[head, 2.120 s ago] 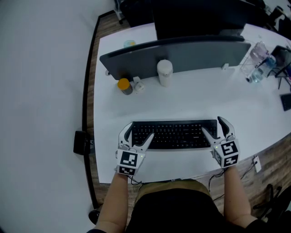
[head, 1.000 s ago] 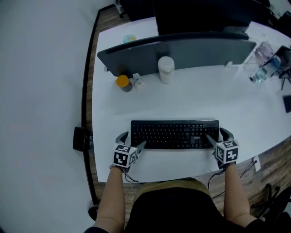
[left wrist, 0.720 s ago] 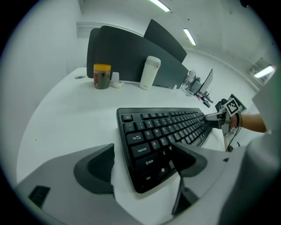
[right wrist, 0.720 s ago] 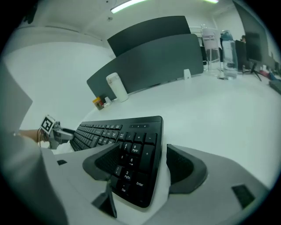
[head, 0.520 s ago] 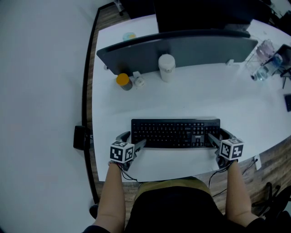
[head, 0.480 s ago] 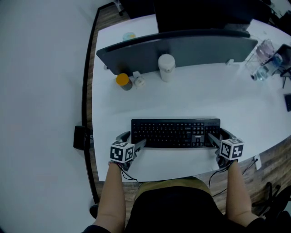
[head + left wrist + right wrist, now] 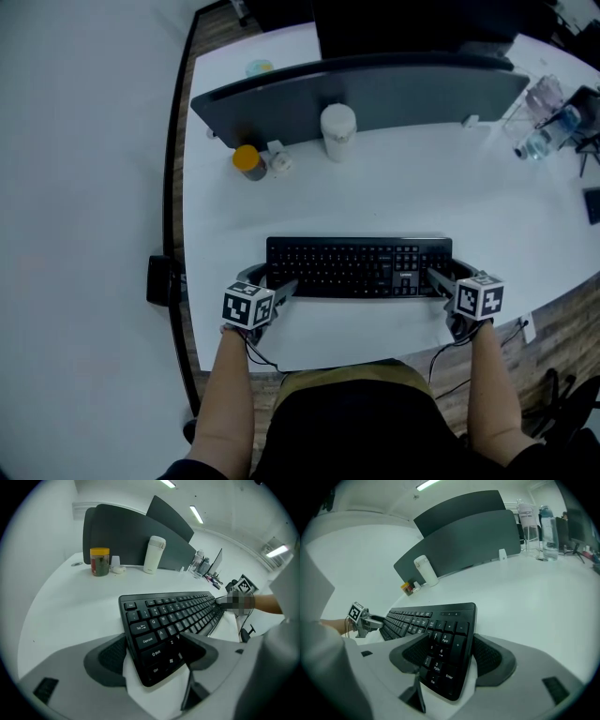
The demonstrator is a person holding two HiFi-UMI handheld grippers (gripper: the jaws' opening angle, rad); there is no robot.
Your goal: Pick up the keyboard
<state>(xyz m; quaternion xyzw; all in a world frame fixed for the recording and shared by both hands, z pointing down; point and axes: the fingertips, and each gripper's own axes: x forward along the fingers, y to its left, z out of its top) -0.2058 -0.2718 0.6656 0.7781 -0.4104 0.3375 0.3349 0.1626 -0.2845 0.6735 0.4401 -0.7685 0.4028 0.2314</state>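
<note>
Finds the keyboard on the white desk, long axis running 9 to 3 o'clock, dead ahead at 12 o'clock from the person's torso. Notes the left gripper at the 9 o'clock end, jaws just closing, with the Ctrl corner between them, one pad against the far long edge and the other against the near one. Notes the right gripper at the 3 o'clock end, pinching the number-pad end across its depth, with pads on both long edges. Places the desk's curved side edge just beside the left gripper at 9 o'clock, and the near edge at 6 o'clock, with only a narrow strip of desk between it and the keyboard. Records a broad band of white surface at 12 o'clock, between the keyboard and the grey divider panel. Logs a white tumbler at 12 o'clock and a yellow-lidded jar at 11 o'clock, both at the panel's foot, well apart from the keyboard. Logs clear bottles at 2 o'clock, well apart.
</note>
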